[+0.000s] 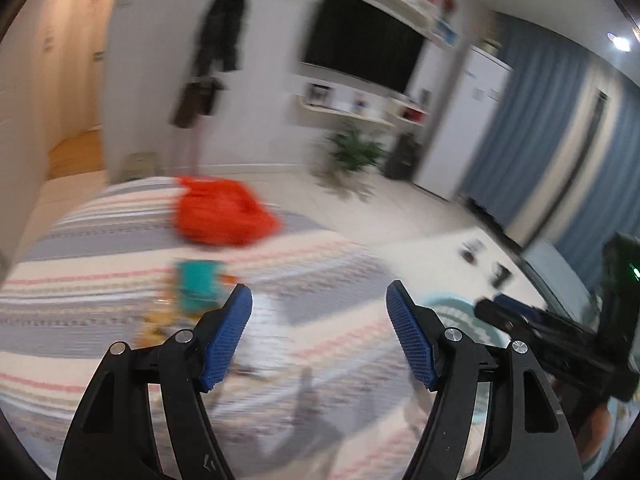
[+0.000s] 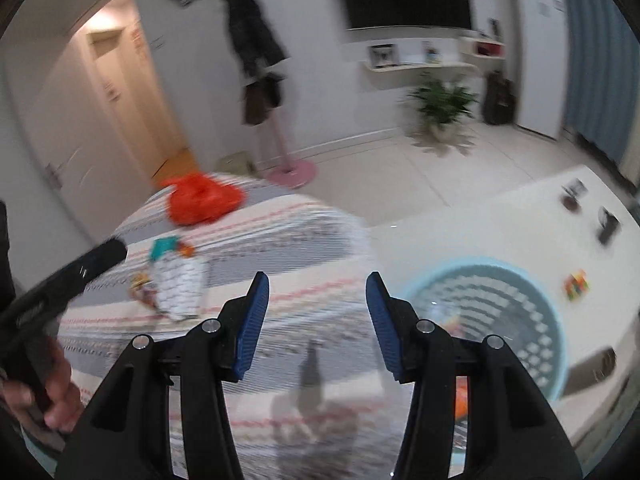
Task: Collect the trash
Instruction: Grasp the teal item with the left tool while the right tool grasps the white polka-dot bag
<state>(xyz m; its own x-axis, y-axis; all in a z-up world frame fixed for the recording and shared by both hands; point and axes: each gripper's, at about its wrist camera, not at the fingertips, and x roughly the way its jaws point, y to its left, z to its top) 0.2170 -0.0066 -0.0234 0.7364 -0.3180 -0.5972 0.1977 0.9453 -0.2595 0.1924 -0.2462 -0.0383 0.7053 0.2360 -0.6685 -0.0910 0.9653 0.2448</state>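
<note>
Both views are motion-blurred. My left gripper [image 1: 319, 304] is open and empty above a striped bedspread [image 1: 100, 320]. On the bedspread lie an orange plastic bag [image 1: 224, 210], a teal packet [image 1: 199, 284] and yellow-orange wrappers [image 1: 154, 326]. My right gripper [image 2: 317, 290] is open and empty; it shows at the right of the left wrist view [image 1: 504, 308]. In the right wrist view the orange bag [image 2: 200, 200], the teal packet [image 2: 166, 246], a white patterned wrapper [image 2: 178, 286] and small wrappers [image 2: 140, 284] lie to the left. A light blue perforated basket [image 2: 540, 320] stands at the right.
A white table [image 2: 480, 220] holds small dark items [image 2: 608, 224] and a coloured cube [image 2: 577, 285]. Beyond are tiled floor, a potted plant [image 2: 442, 108], a coat stand with a pink base [image 2: 292, 172], a wall TV [image 1: 360, 44] and blue curtains [image 1: 540, 120].
</note>
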